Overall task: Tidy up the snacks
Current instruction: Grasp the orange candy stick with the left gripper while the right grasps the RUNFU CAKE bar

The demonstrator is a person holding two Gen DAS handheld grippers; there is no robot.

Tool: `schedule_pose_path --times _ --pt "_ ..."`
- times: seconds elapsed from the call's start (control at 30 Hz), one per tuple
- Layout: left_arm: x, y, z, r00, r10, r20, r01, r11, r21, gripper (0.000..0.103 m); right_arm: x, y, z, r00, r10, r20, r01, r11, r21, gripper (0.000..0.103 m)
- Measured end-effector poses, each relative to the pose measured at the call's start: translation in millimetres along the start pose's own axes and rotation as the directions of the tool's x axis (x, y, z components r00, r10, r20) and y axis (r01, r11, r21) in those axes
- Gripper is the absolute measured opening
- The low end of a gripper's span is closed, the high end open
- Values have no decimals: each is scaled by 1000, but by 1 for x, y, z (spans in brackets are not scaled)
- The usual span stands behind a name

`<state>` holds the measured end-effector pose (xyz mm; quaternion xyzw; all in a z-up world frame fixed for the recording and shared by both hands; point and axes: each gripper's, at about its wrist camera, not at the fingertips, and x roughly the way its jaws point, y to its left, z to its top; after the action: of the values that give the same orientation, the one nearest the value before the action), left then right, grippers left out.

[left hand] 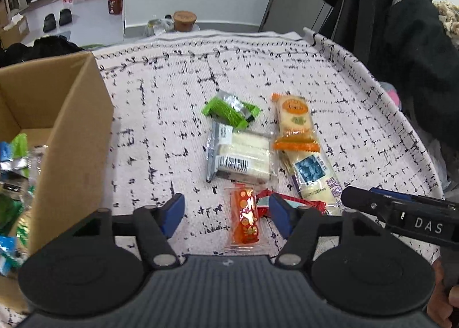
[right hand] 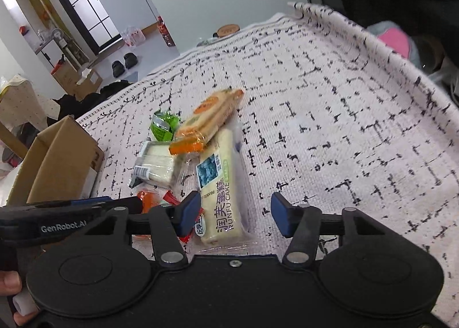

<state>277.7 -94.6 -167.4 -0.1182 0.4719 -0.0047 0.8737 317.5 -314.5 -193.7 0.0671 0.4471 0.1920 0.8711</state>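
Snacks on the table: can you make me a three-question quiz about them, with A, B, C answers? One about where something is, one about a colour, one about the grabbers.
1. Where is the box?
A. Left of the snacks
B. Right of the snacks
C. On top of the snacks

2. What colour is the snack between the left gripper's fingers?
A. Blue
B. Orange-red
C. Black

3. How is the right gripper?
A. Shut on a cake
B. Shut on nothing
C. Open

Answers:
1. A, the cardboard wall stands at the left edge in both views.
2. B, its wrapper is orange-red with gold shapes.
3. C, its blue pads stand wide apart over the cake, not pinching it.
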Motion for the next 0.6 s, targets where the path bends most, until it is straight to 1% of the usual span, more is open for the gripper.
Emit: schedule_pose_path --times 0.13,0.3,0.37,0.43,0.47,0.5,0.6 --pt "13 -4 -1 999 -14 -28 14 1000 5 50 11 0 0 1000 2 -19 -1 1000 9 52" --pt "27 -5 -3 997 -20 -69 19 1000 -7 35 24 5 3 999 -5 -34 5 1000 9 52" --pt "29 -5 -5 997 -14 -70 14 1000 0 32 31 9 2 999 -8 -48 8 1000 3 52" --pt "29 -5 -7 998 -5 -66 6 1000 13 29 35 16 0 999 -26 -45 25 999 -28 52" --pt "29 -4 -8 998 1 -63 0 1000 15 24 37 20 -1 998 -36 -43 34 998 -48 52" --pt "29 -4 -8 998 6 -61 -5 1000 12 20 38 24 -2 998 -53 -45 50 996 -72 49" --pt "26 -1 -8 998 7 -56 -7 1000 0 18 37 30 -2 995 -77 -62 70 992 -106 36"
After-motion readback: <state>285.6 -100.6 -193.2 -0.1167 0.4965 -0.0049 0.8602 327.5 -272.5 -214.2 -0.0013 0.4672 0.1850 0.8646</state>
